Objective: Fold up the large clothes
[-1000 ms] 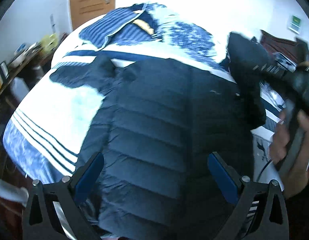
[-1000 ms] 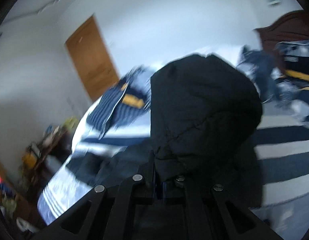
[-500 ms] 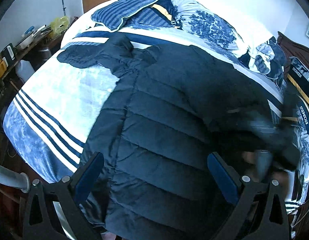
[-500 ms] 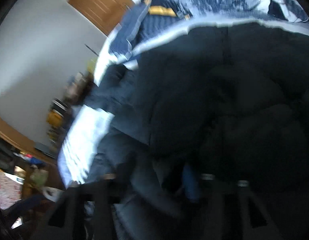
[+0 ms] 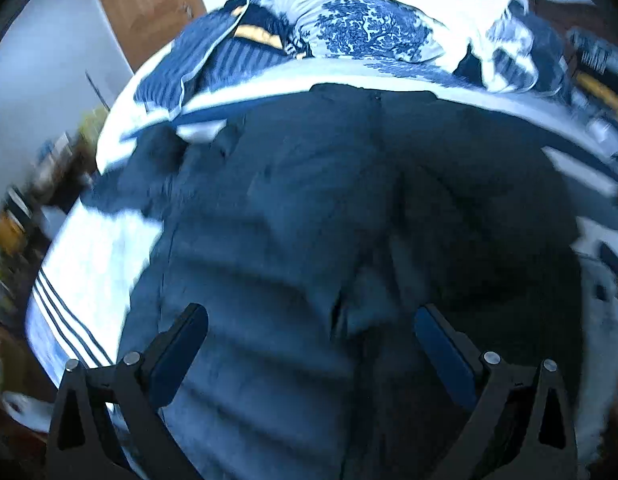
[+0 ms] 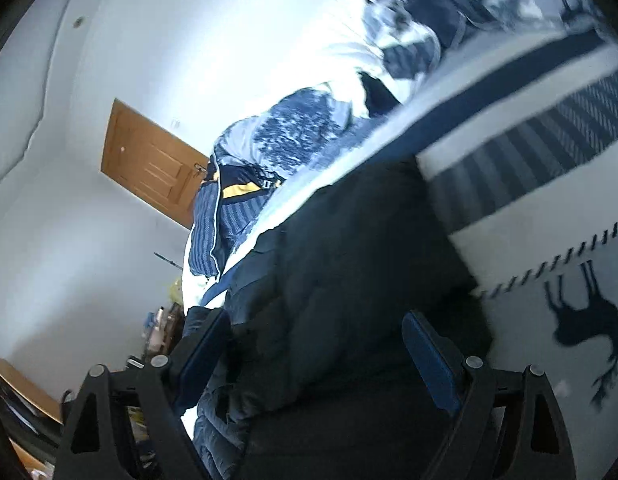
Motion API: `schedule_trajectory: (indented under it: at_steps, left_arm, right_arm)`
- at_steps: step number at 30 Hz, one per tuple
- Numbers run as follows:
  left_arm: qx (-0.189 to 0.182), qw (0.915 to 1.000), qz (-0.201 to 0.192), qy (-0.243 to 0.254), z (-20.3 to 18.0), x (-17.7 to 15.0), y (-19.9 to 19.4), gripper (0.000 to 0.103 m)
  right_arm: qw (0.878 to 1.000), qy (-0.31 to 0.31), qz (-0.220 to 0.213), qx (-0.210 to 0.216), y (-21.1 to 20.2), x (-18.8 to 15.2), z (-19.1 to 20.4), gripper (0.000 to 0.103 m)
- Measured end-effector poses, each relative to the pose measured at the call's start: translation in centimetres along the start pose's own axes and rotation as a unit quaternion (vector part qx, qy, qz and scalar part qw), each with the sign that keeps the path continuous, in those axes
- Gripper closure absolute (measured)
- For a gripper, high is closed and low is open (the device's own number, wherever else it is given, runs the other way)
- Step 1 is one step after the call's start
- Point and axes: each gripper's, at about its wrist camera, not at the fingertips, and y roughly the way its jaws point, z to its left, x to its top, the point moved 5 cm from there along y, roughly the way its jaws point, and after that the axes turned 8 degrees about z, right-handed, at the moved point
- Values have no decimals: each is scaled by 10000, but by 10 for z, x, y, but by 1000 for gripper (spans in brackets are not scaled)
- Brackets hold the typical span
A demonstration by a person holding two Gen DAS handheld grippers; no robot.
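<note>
The bed (image 5: 89, 248) – blue-and-white striped cover – carries a dark puffer jacket (image 5: 293, 216), spread flat, and patterned bedding (image 5: 365, 32) beyond.

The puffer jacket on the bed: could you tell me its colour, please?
Dark navy puffer jacket, quilted in horizontal bands; clearest in the left wrist view.

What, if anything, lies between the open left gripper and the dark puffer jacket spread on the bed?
Nothing visible does. The left gripper hangs open directly over the puffer jacket, with only air between them. The jacket lies on the striped bedspread, and the pillows sit beyond its far edge.
</note>
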Motion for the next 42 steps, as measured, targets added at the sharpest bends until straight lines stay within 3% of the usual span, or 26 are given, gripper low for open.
schedule_trajectory:
  at_steps: [1,5,6,8,11,13,15,17,19,20,23,26,30,34,36,37,38,40,42]
  left_arm:
    - [192,9998,-26,20,-4,9,8,0]
    - [933,9955,134,119,-5,34,51,2]
    - [997,9948,202,93,2,37,60,5]
    - [958,9949,296,-68,15,37,64,23]
    - [657,9953,321,-628,47,30,60,37]
    - [418,9925,435,-1059,70,19,60,39]
    - [45,9887,446,-1430,85,10,62,51]
    - [-388,9851,585,-1573,91,3,70,85]
    - [-794,9786,718,-1758,96,1,77,94]
    - [-849,9769,710,-1830,95,1,73,97]
    - [-1276,9674,212,-2179,119,22,52,98]
    - [-1361,9627,-314,-2318,150,58,35,98]
    - [-1129,9644,-187,-2383,166,80,69,98]
    - [-1219,9571,523,-2575,166,57,117,95]
    - [-1276,9547,688,-2599,164,42,128,88]
    - [-1251,9552,639,-2605,164,37,128,84]
    - [-1216,9564,564,-2597,163,33,126,83]
    - [-1180,9595,449,-2517,161,32,125,84]
    - [-1157,9609,396,-2485,159,34,123,95]
  right_arm:
    - [9996,178,59,193,14,-6,-2,13]
    - [9948,779,115,646,2,-2,-34,17]
    - [9937,850,178,711,4,-4,-32,18]
    - [9906,1003,349,858,19,-5,-37,27]
    - [9880,1145,515,899,37,-7,-38,37]
    - [9875,1189,578,856,46,-6,-37,42]
    - [9869,1193,612,899,57,-5,-37,42]
    - [9874,1132,650,898,66,-2,-34,49]
    - [9892,1023,667,812,68,-1,-30,57]
    - [9904,955,668,748,71,0,-28,65]
    - [9911,880,554,828,65,4,-23,88]
    - [9932,571,399,937,56,8,-6,91]
    - [9938,435,827,610,85,-4,0,91]
    - [9915,560,1058,503,102,-13,-4,87]
    - [9926,588,870,603,94,-8,-2,61]
    - [9938,598,711,614,88,-4,-2,34]
    - [9949,618,514,607,81,0,-3,29]
    - [9950,704,424,572,79,4,-9,30]
    - [9942,844,464,474,86,3,-16,44]
